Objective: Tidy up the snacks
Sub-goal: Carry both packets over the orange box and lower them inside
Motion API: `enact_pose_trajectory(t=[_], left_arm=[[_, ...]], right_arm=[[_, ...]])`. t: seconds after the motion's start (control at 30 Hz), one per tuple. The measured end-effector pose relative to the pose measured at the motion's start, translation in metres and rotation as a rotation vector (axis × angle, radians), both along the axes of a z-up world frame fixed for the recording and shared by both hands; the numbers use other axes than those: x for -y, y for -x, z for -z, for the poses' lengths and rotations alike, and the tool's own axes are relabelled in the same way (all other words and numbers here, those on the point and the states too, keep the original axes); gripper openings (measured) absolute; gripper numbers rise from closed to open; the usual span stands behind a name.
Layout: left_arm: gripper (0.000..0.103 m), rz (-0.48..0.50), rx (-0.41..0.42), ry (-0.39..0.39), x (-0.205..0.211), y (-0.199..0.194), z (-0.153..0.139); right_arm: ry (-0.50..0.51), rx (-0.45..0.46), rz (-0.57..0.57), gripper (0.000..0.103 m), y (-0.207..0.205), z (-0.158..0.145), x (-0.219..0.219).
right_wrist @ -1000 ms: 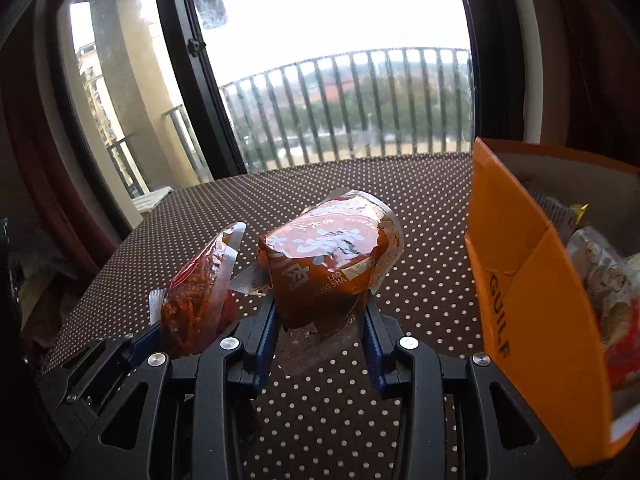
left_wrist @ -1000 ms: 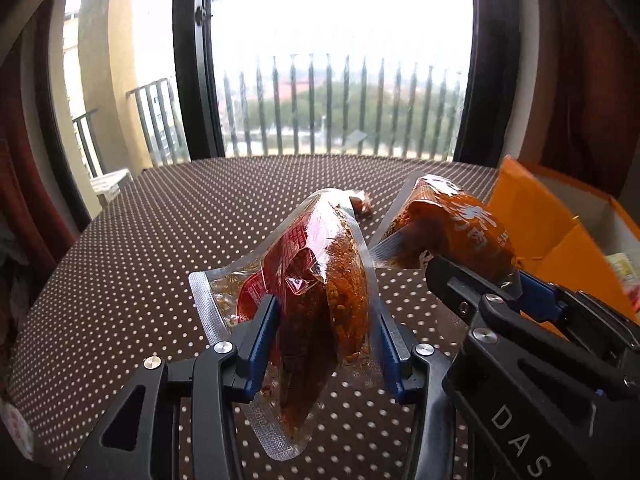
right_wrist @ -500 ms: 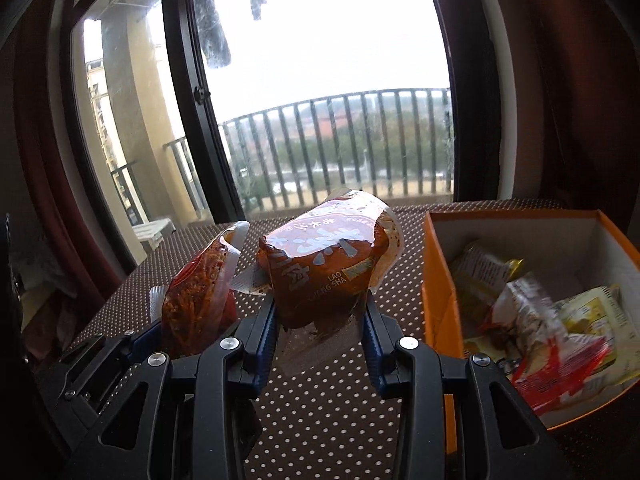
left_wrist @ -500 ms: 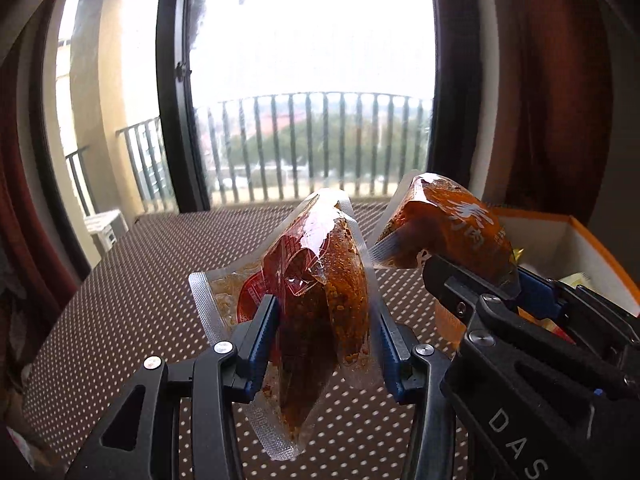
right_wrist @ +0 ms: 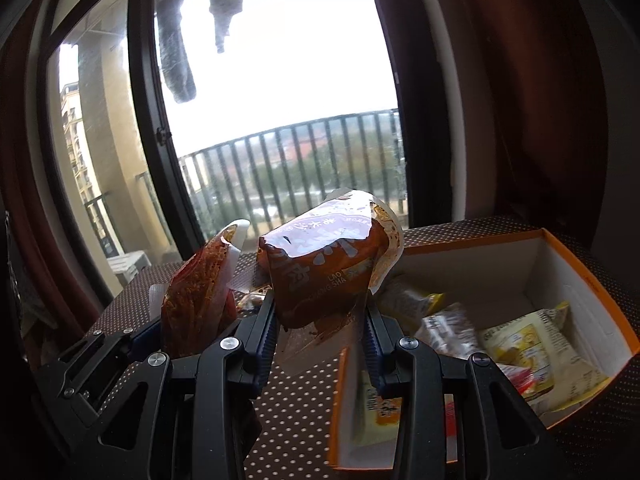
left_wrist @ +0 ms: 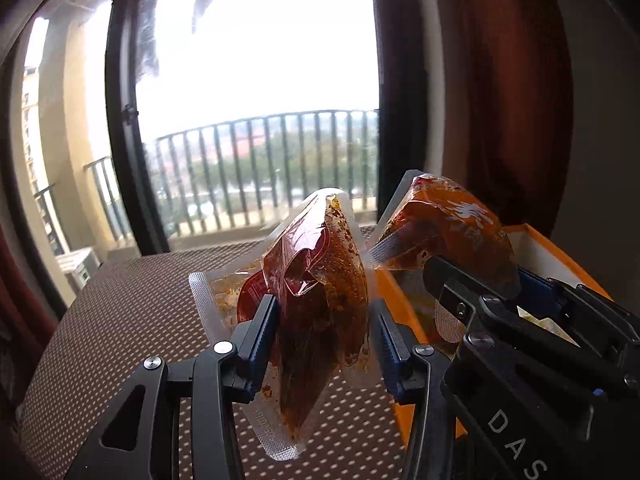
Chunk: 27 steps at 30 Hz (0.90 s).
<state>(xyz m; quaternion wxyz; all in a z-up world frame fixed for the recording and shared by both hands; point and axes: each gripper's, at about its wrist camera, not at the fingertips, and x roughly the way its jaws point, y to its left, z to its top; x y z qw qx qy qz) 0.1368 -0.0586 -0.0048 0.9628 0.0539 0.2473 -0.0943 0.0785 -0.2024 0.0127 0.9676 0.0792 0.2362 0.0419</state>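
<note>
Above dotted table [left_wrist: 120, 320], left tool [left_wrist: 324, 328] clamping red pouch [left_wrist: 320, 280], right tool [right_wrist: 320, 328] clamping brown packet [right_wrist: 328, 272], right view alone showing box [right_wrist: 592, 280] contents.

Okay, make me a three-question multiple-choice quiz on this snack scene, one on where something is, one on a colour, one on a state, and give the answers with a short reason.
1. Where does the orange cardboard box sit relative to the right gripper?
A. To its right
B. To its left
C. Behind the railing

2. What colour is the box outside?
A. Green
B. Orange
C. Blue

3. What is the left gripper doing?
A. Hanging open
B. Resting on the table
C. Clamping a clear red chili snack pouch

Answers:
1 A, the box lies right of the fingers.
2 B, its walls show orange.
3 C, both fingers press the pouch.
</note>
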Motion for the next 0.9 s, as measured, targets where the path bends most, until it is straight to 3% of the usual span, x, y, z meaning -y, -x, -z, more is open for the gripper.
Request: enact_pose_trajectory(t=[0.53,0.77,0.9], left_arm=[[0.047,0.209,-0.069,-0.068,0.080,-0.031,0.018],[0.048,0.269,-0.134,-0.128,0.114,-0.050,0.036],[0.051,0.285,-0.188,-0.206,0.131,-0.065,0.043]], right_arm=[[-0.060,-0.022,0.218,0.041,0.004,0.019,0.081],[-0.094,-0.068,0.302,0.041,0.001,0.036,0.121],[-0.107,-0.106,0.318,0.041,-0.002,0.046,0.137]])
